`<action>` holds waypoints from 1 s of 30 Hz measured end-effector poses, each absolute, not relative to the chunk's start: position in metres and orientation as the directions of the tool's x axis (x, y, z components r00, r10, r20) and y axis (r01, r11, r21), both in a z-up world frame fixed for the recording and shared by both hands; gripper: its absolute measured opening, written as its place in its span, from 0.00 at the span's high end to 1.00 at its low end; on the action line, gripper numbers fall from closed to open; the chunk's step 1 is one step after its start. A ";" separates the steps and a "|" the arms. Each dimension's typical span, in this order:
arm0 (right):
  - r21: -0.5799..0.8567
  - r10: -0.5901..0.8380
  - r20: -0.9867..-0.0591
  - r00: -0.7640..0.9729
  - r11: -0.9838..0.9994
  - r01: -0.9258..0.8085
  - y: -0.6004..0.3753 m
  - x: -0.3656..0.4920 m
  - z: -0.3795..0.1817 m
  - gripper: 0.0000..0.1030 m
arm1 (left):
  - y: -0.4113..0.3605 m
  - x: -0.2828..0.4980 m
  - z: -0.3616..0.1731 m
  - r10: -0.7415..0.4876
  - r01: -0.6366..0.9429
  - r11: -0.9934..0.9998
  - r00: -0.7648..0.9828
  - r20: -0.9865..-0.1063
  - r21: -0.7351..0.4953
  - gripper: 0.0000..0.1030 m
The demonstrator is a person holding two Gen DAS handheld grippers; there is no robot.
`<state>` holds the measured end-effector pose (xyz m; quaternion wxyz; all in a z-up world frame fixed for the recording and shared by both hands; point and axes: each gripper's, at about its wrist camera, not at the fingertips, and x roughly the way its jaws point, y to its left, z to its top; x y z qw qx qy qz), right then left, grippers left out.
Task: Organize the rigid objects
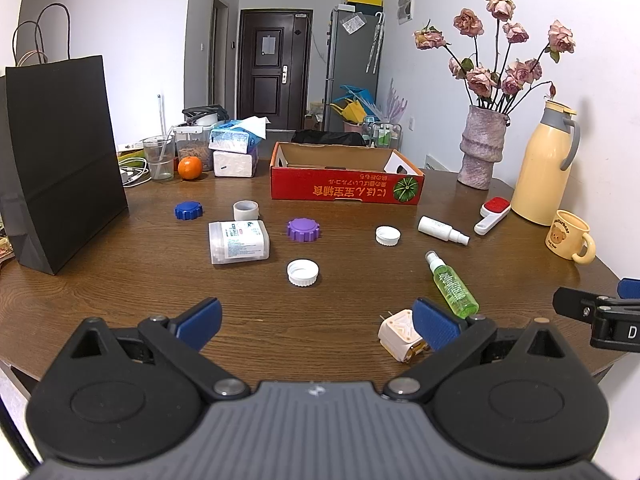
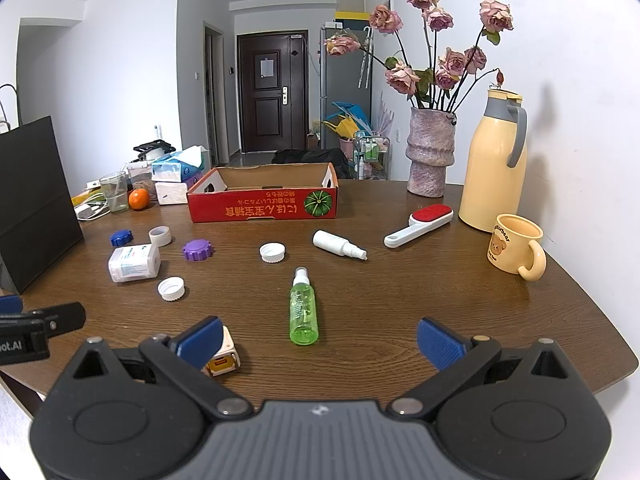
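Left gripper (image 1: 316, 326): jaws wide apart, holding nothing. Right gripper (image 2: 320, 340): likewise, above the green spray bottle (image 2: 303, 309) on the table (image 2: 440, 300).

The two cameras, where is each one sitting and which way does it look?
Left wrist view: sits on the left tongs, looking across the table toward the red box; its own open blue fingers show, plus the right tongs at the right edge.
Right wrist view: sits on the right tongs, facing the same way; open fingers show.
Both share the green bottle.
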<state>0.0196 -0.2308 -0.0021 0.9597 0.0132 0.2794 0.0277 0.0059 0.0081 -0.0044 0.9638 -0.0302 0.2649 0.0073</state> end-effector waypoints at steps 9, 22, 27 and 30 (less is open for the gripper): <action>0.040 0.060 -0.535 0.843 0.998 -0.046 -0.231 0.019 -0.002 0.00 | 0.018 0.009 -0.001 0.000 -0.035 0.998 0.859 -0.512 -0.058 0.00; 0.041 0.070 -0.538 0.840 0.998 -0.056 -0.228 0.021 -0.003 0.00 | 0.023 0.011 -0.002 0.005 -0.041 0.997 0.856 -0.518 -0.058 0.00; 0.043 0.095 -0.551 0.829 0.995 -0.086 -0.219 0.028 -0.009 0.00 | 0.024 0.016 -0.009 0.019 -0.054 0.997 0.847 -0.531 -0.050 0.00; 0.046 0.110 -0.564 0.818 0.994 -0.101 -0.212 0.032 -0.014 0.00 | 0.022 0.021 -0.015 0.029 -0.065 0.997 0.840 -0.542 -0.048 0.00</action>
